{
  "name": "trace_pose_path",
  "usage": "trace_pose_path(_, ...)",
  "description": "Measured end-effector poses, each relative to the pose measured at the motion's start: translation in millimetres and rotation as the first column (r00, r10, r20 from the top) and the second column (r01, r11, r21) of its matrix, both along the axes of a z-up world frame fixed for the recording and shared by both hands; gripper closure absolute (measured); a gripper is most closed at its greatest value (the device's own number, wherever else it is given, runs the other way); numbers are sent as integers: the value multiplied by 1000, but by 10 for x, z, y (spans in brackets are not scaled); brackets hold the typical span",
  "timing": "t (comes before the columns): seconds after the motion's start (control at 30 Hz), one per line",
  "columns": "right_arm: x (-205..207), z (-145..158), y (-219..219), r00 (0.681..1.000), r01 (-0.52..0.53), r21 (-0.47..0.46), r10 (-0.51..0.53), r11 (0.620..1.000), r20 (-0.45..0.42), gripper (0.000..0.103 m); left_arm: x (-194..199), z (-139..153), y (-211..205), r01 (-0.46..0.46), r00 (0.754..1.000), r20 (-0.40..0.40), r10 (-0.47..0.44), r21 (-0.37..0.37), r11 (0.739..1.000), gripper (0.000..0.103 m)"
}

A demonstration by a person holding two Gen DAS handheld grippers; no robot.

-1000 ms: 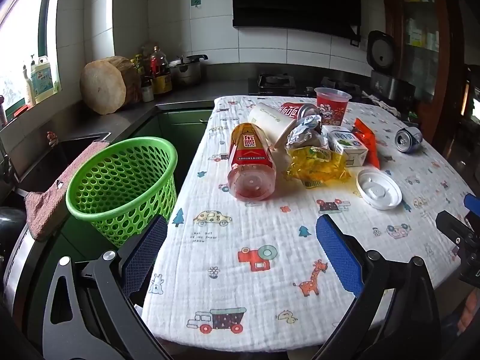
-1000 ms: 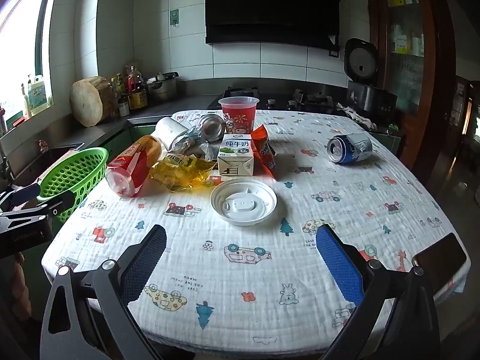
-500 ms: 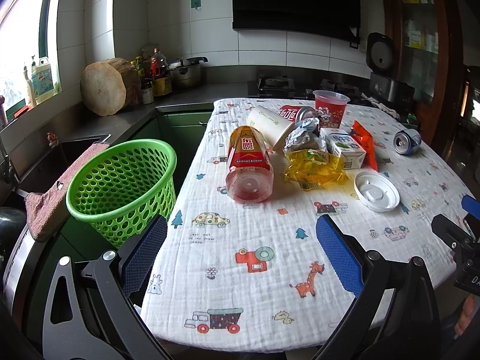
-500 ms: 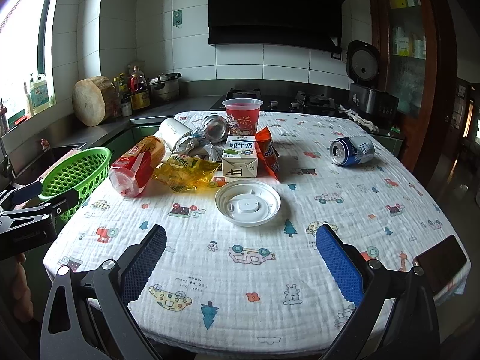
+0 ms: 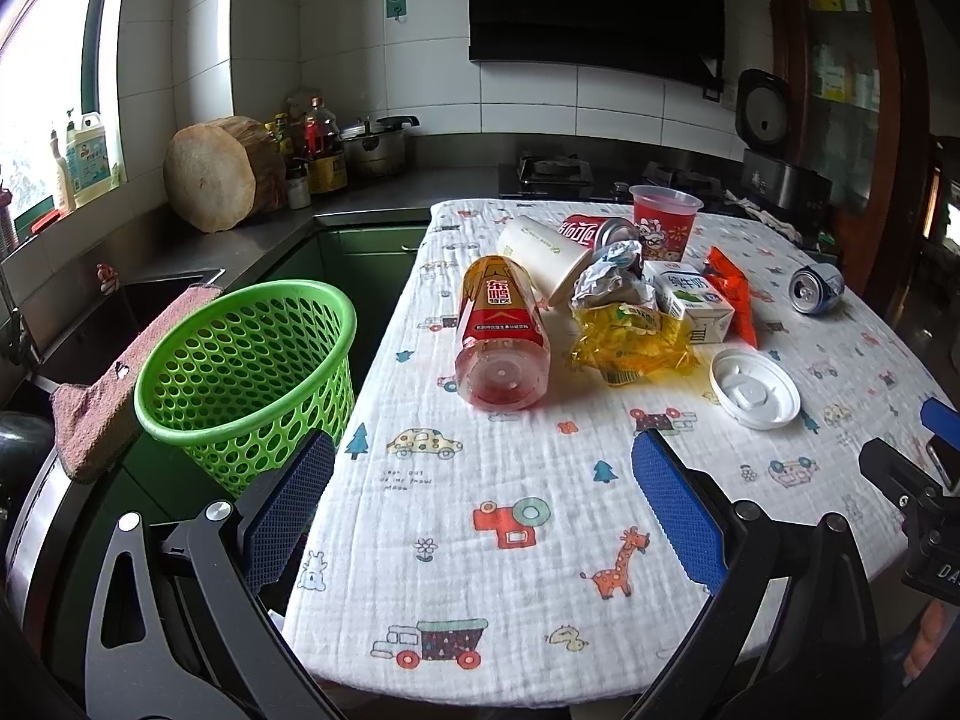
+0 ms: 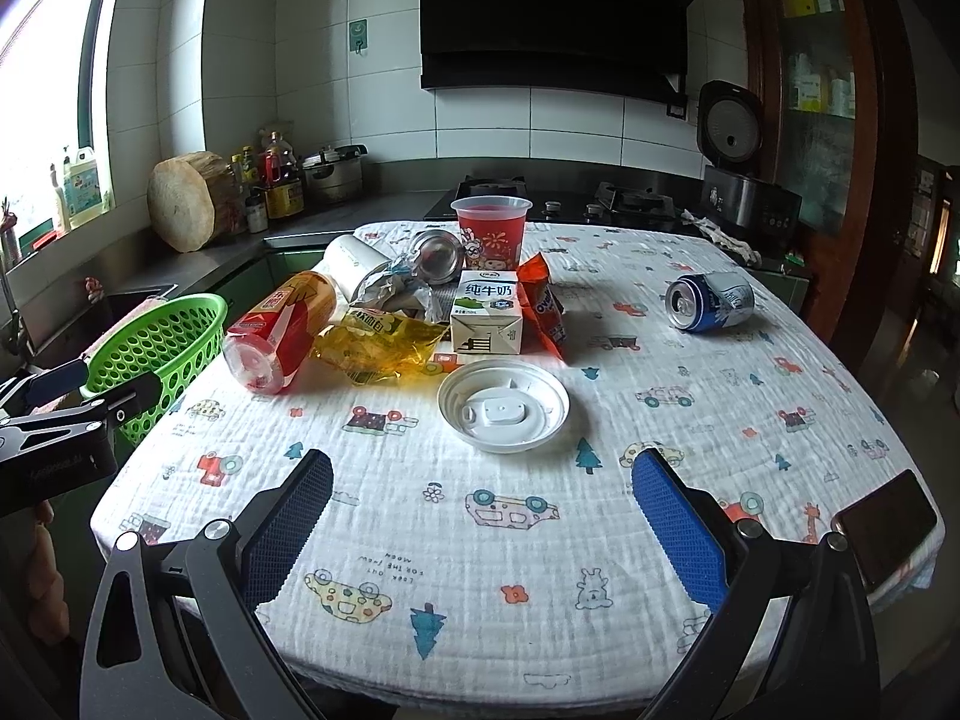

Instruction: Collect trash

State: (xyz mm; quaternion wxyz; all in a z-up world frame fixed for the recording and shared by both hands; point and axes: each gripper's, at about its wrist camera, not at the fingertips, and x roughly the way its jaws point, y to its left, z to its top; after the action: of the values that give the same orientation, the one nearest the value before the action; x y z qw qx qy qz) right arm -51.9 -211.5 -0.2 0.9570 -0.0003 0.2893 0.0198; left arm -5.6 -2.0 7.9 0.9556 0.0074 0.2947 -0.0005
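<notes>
Both the left gripper [image 5: 483, 507] and the right gripper [image 6: 483, 507] are held wide apart with nothing between the fingers. Beyond, a white plastic lid [image 6: 503, 404] is seen, then a tipped drink bottle [image 5: 501, 330], yellow wrapper [image 5: 630, 336] and milk carton [image 6: 487, 312] (clustered mid-table). The green basket [image 5: 243, 372] is hung beside the table's left edge.

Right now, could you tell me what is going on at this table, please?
A person holds two grippers over a table littered with trash. The left gripper and right gripper are both open and empty, hovering near the table's front edge. Nothing is picked up yet: the bottle, yellow wrapper, milk carton, white lid and blue can lie on the tablecloth. The green basket stands beside the table.
</notes>
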Motion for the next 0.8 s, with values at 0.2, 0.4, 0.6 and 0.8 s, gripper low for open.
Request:
trace_pose_path(0.2, 7, -1, 11, 1000, -1, 1, 1, 1000, -2, 6, 2, -5, 5, -1, 1000, -2, 1, -4, 1000, 5)
trace_pose_path(0.4, 9, -3, 11, 1000, 0, 1, 0, 1000, -1, 6, 11, -10, 7, -3, 1000, -2, 3, -4, 1000, 5)
trace_pose_path(0.6, 13, -4, 9, 1000, -2, 1, 2, 1000, -2, 6, 17, -4, 10, -2, 1000, 3, 2, -3, 1000, 5)
trace_pose_path(0.8, 24, -6, 15, 1000, 2, 0, -2, 1000, -1, 6, 29, 7, 13, 0, 1000, 4, 0, -5, 1000, 5)
